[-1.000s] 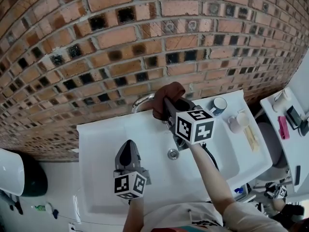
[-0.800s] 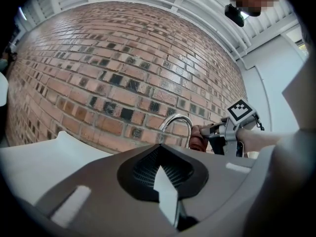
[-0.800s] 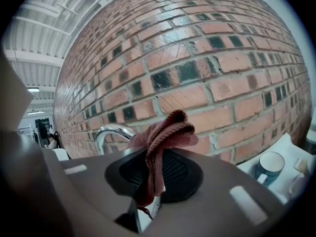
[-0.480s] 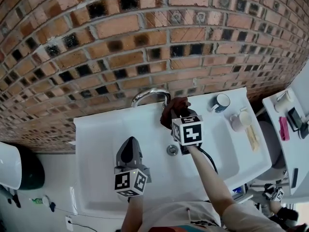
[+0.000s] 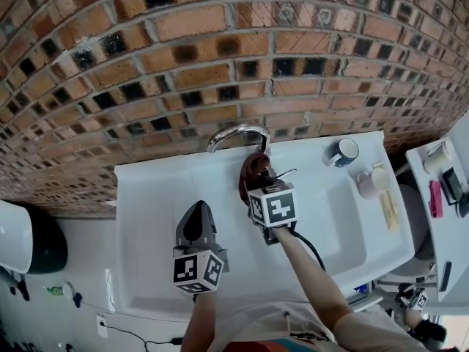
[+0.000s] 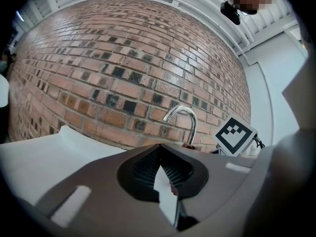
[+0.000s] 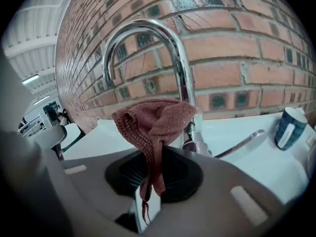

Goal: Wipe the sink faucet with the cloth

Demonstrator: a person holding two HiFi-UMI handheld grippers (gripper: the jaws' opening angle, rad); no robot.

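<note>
The chrome faucet point(image 5: 236, 133) arches out from the brick wall over the white sink point(image 5: 150, 196). My right gripper point(image 5: 256, 180) is shut on a reddish-brown cloth point(image 5: 253, 169), held just below the arch. In the right gripper view the cloth point(image 7: 154, 123) bunches up above the jaws, against the lower part of the faucet point(image 7: 174, 53) stem, with its lever handle point(image 7: 243, 142) to the right. My left gripper point(image 5: 196, 215) hovers over the basin's left half, shut and holding nothing. The left gripper view shows the faucet point(image 6: 185, 120) ahead of it.
A blue-and-white mug point(image 5: 342, 152) stands on the sink's back right corner, a pale cup point(image 5: 370, 181) and a yellowish bar point(image 5: 386, 207) along the right rim. A white shelf point(image 5: 447, 182) with small items lies further right. A dark bin point(image 5: 33, 244) sits far left.
My right gripper has brought the cloth down from the top of the faucet's arch toward me, to below the spout. The left gripper has stayed in place.
</note>
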